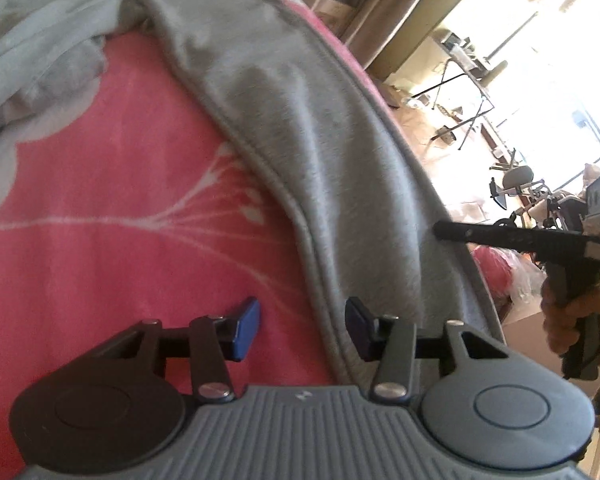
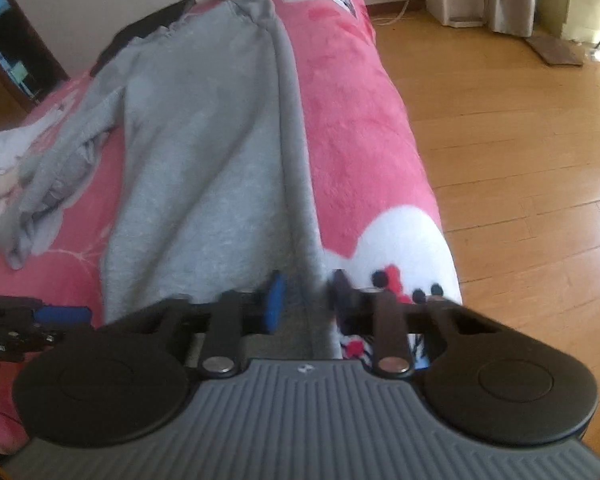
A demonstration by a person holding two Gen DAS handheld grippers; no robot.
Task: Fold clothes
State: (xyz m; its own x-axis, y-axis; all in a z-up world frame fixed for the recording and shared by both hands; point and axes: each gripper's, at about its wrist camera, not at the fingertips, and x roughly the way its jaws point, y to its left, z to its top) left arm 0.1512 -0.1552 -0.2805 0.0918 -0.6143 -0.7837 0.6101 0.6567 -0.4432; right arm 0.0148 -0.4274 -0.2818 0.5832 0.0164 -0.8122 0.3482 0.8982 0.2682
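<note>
- The grey fleece garment (image 2: 204,152) lies stretched lengthwise along the pink plush blanket with white flower shapes (image 1: 100,200), near the bed's floor-side edge; one sleeve or leg is bunched at its far side.
- Judged from this, folding has barely begun: it is laid out, no tidy fold shows.
- A pale crumpled garment (image 1: 32,40) waits beside it.
- The left gripper (image 1: 302,328) is spread, empty, straddling the grey hem.
- The right gripper (image 2: 306,300) straddles the grey edge; the blur hides whether it pinches.
- Beyond: wooden plank floor (image 2: 500,128), bright window (image 1: 540,40).
</note>
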